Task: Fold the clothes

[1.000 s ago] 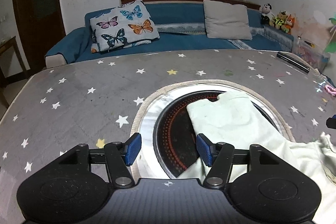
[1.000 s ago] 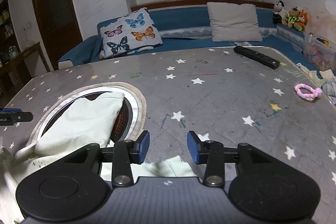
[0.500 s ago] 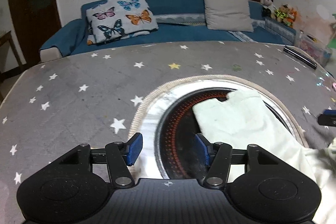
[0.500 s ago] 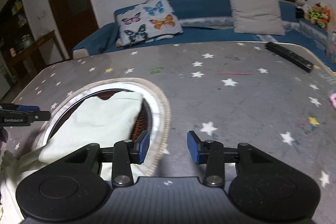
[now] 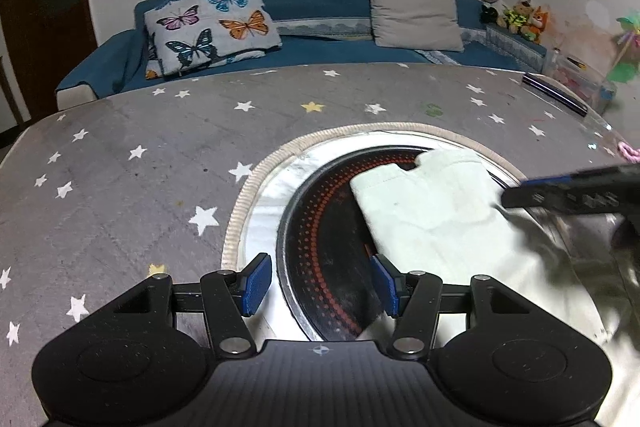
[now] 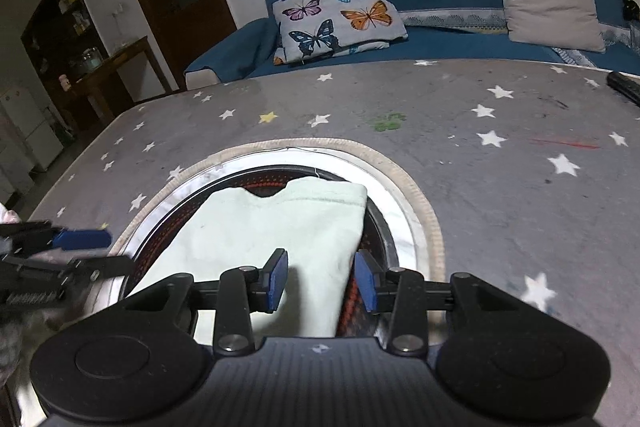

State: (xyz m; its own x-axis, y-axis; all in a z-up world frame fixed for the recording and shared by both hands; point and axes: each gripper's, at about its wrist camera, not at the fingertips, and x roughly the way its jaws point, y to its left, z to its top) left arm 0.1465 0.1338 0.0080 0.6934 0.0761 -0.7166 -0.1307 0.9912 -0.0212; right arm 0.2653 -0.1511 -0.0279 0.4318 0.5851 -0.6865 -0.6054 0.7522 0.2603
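A pale greenish garment [image 5: 432,223] lies stretched across a round black plate with red dots [image 5: 320,223] that is set into the table. Its far end has a small notch. My left gripper [image 5: 320,285] is open over the plate's near left part, with nothing between its blue pads; the cloth's edge lies just right of it. My right gripper [image 6: 322,281] is open low over the garment [image 6: 272,227], and the cloth's right edge runs under the gap between its pads. Each gripper shows in the other's view: the right gripper [image 5: 532,191] and the left gripper [image 6: 94,251].
A grey cover with stars [image 5: 160,155] spreads over the table. A black remote [image 5: 554,94] lies near the far right edge. Behind the table stands a blue sofa with a butterfly pillow [image 5: 212,23], a beige cushion [image 5: 416,13] and plush toys [image 5: 516,15].
My right gripper has swung left from the bare starred cover to above the garment's right edge. My left gripper has barely shifted, slightly lower over the plate.
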